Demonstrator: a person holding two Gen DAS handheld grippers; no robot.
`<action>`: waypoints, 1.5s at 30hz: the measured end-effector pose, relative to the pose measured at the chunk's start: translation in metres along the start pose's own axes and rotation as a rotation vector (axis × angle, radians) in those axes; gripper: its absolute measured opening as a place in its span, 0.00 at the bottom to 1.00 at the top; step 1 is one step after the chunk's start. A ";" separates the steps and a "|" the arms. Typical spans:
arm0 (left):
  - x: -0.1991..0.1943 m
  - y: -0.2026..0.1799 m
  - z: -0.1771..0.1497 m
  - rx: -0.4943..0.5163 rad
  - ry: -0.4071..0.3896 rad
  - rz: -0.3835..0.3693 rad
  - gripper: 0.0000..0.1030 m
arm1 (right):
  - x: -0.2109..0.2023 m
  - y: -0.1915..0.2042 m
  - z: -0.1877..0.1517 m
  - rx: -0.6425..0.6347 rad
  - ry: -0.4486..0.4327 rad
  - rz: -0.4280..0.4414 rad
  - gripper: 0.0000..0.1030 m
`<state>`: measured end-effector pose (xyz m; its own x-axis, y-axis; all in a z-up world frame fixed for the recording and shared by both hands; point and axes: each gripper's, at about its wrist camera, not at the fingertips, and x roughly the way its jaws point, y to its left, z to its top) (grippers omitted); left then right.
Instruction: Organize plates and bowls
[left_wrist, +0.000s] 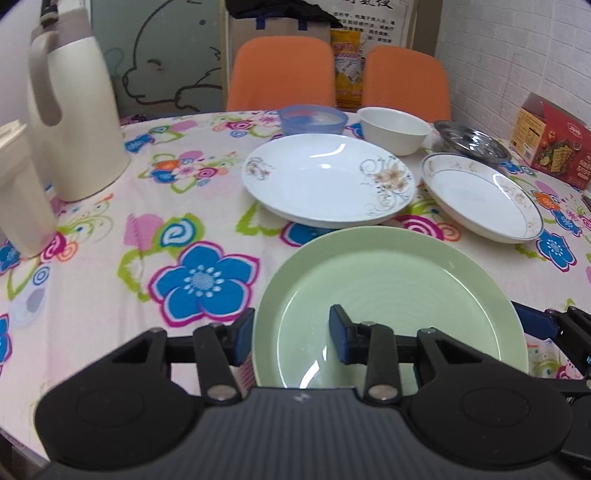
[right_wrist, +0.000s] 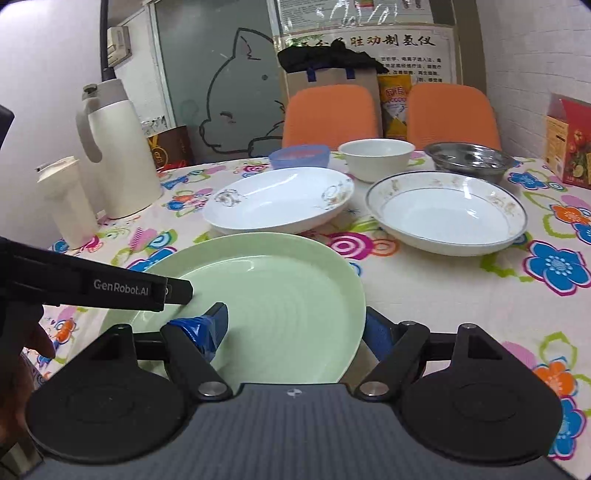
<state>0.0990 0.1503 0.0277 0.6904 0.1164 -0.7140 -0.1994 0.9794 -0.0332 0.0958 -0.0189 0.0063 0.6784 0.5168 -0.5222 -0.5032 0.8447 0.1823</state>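
Glossy round green plate (left_wrist: 391, 295): left gripper (left_wrist: 291, 338) and right gripper (right_wrist: 295, 328) each straddle opposite rims, jaws parted, grip uncertain.

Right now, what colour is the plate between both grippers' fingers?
Pale green, plain, no pattern: the green plate. Left wrist view shows it best.

Orange chairs (right_wrist: 332, 114), seemingly brick-textured wall (left_wrist: 517, 48)

Glossy green plate (left_wrist: 391, 291); shiny metal bowl (right_wrist: 469, 157); printed cloth (left_wrist: 110, 280).
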 end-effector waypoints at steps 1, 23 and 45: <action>-0.002 0.008 -0.001 -0.009 0.000 0.011 0.35 | 0.002 0.005 0.001 -0.002 0.001 0.013 0.62; -0.009 0.063 0.024 -0.114 -0.106 -0.008 0.75 | 0.007 0.004 0.044 -0.048 -0.058 0.044 0.64; 0.092 0.077 0.124 -0.071 -0.023 -0.057 0.75 | 0.172 -0.036 0.115 -0.136 0.146 -0.008 0.66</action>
<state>0.2332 0.2570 0.0458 0.7178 0.0652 -0.6932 -0.2073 0.9705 -0.1233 0.2919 0.0553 0.0059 0.6029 0.4760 -0.6402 -0.5723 0.8172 0.0686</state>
